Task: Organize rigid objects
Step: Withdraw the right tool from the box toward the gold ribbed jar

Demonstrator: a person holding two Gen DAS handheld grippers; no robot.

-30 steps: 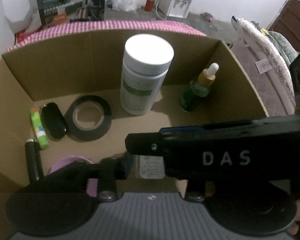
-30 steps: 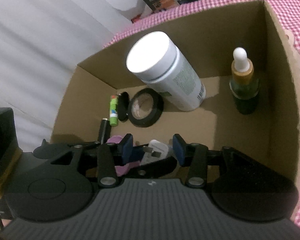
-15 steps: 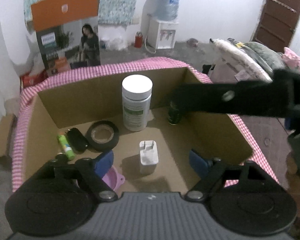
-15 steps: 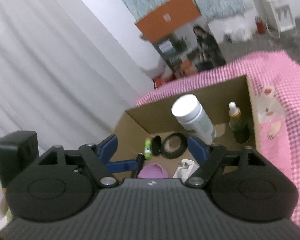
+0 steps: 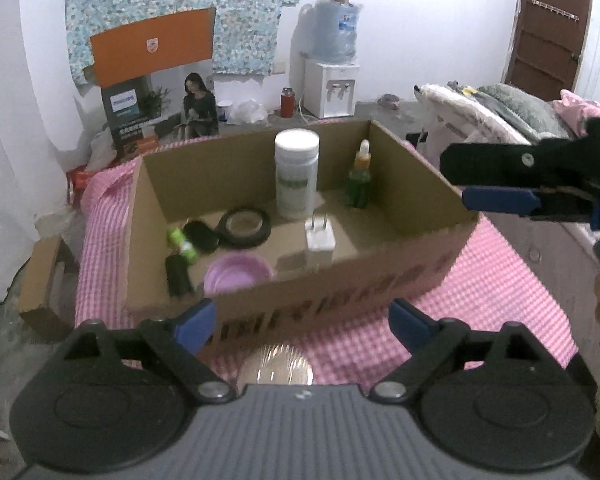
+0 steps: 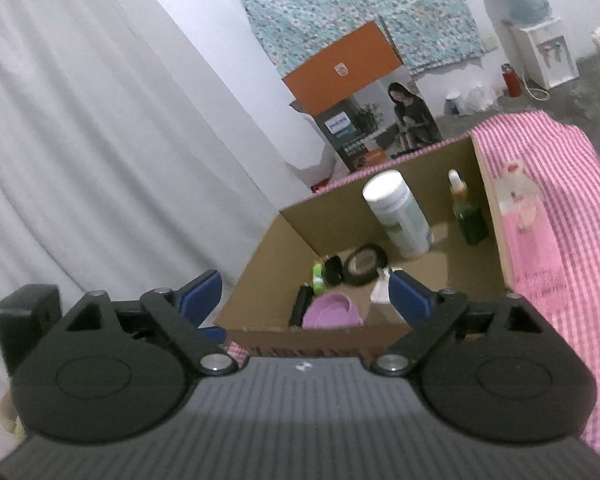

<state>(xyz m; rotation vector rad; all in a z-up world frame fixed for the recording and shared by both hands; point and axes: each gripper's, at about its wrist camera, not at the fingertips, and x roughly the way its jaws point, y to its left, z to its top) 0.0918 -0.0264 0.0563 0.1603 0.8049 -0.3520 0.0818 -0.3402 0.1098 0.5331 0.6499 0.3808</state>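
Observation:
An open cardboard box (image 5: 340,276) stands on a pink checked cloth (image 5: 480,304). Inside are a white bottle (image 5: 296,176), a green dropper bottle (image 5: 359,184), a black tape roll (image 5: 244,226), a white charger plug (image 5: 320,236), a purple bowl (image 5: 238,276), a green stick (image 5: 182,242) and two small black items. My left gripper (image 5: 302,322) hangs before the box's near wall, its jaws opening and nothing between them. My right gripper (image 6: 304,286) is back from the box (image 6: 260,272) at its left corner, jaws also opening and empty.
A shiny round object (image 5: 276,368) lies on the cloth just under the left gripper. A finger (image 5: 500,200) of the right gripper juts in at the right. A white curtain (image 6: 80,140) hangs left of the box. An orange printed carton (image 5: 156,92) and a water dispenser (image 5: 332,80) stand behind.
Both grippers have drawn back and up out of the box, and their jaws have spread wide. The white charger plug, earlier between the jaws, now stands free on the box floor.

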